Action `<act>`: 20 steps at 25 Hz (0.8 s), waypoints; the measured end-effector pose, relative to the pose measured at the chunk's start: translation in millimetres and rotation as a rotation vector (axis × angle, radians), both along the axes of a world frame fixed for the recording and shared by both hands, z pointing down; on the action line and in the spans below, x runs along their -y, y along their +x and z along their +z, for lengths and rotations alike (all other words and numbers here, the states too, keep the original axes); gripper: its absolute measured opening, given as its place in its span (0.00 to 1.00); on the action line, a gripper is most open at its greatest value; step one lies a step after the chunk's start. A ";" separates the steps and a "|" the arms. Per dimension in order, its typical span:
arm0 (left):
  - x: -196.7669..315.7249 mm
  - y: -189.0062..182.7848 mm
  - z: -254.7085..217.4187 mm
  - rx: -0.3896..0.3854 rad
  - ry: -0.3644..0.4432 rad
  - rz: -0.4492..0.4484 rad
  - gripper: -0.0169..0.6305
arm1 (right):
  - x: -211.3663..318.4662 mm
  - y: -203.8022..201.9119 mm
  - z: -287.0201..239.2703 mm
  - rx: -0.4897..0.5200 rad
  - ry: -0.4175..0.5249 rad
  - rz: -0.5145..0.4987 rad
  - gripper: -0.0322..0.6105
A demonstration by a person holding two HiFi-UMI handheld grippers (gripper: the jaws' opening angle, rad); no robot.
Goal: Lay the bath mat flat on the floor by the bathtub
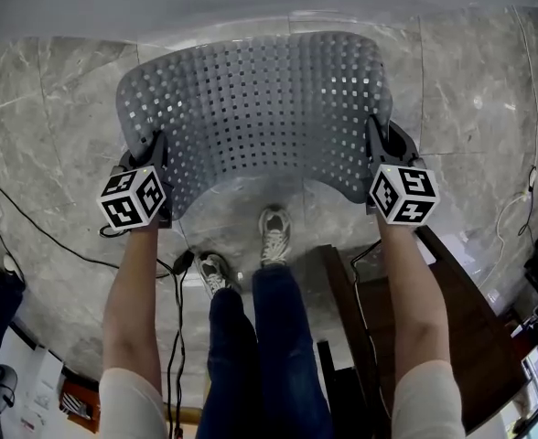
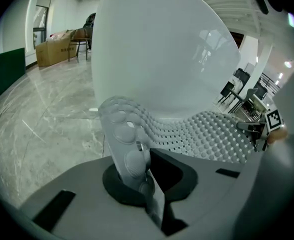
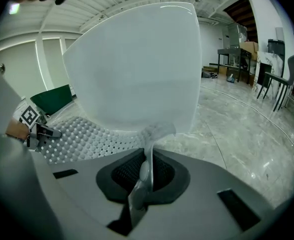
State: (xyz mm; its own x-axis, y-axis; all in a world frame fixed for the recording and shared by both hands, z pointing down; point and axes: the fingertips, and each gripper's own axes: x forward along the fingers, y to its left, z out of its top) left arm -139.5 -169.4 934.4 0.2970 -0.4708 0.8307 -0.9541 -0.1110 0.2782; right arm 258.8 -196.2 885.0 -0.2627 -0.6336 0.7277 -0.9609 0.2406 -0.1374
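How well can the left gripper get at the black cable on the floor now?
Probably not. The left gripper has its fingers shut on the bath mat, so it is occupied, although the black cable lies uncovered on the floor beside that arm.

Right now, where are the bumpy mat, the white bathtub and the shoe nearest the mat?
bath mat (image 1: 260, 108), head view, middle of its holey surface.
bathtub (image 2: 162, 49), left gripper view, its smooth white side.
shoe (image 1: 274, 234), head view, its laced top.

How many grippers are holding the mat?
2: the left gripper is shut on the left edge of the mat, and the right gripper is shut on its right edge. Neither is hidden.
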 end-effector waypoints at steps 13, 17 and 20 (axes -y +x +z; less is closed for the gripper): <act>4.4 -8.5 50.8 0.014 -0.041 0.004 0.09 | 2.5 4.1 46.5 -0.060 0.005 -0.003 0.11; 1.9 -14.0 63.9 0.048 -0.074 0.014 0.09 | -3.1 10.1 59.7 -0.099 -0.007 0.009 0.11; 5.6 -17.8 75.5 0.106 -0.099 0.046 0.09 | -1.6 10.8 69.8 -0.135 -0.007 0.003 0.11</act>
